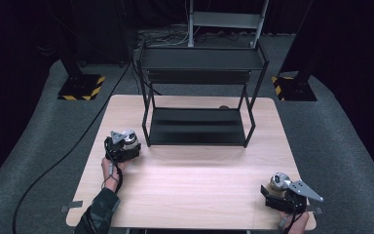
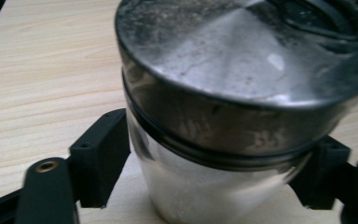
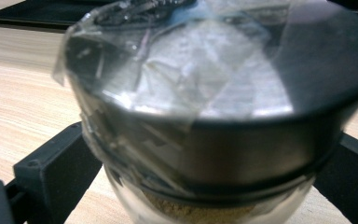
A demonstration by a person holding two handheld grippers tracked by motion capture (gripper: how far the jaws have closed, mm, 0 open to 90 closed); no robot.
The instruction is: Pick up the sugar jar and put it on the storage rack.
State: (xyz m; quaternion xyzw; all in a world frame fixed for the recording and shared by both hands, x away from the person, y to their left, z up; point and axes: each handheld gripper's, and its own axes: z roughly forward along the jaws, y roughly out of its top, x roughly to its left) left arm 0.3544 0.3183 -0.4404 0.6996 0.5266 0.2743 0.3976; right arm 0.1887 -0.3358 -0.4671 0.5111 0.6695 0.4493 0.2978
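1. Right gripper view: a glass jar (image 3: 214,140) with a brushed metal lid sits between the two black jaws, clear tape crinkled over the lid and down one side, a tan powder showing through the glass at the bottom. The right claw (image 3: 205,186) is clamped on that jar, its pads against the glass below the lid.
2. Left gripper view: a second glass jar (image 2: 228,154) with a dull, scuffed metal lid and a dark seal ring holds a white powder. The left claw (image 2: 209,172) has its pads against the glass on both sides, clamped on it, and the jar stands on the bench (image 2: 42,79).
3. High view: the right hand (image 1: 296,222) comes in at the near right corner of the bench, its gripper lying low over the wood. The left hand (image 1: 111,170), in a dark sleeve, reaches further in along the left edge.
4. High view, counted: two jars, two grippers, one light wooden bench.
5. Farthest back on the bench stands one black metal shelf rack (image 1: 199,97) with two tiers, just right of the left gripper.
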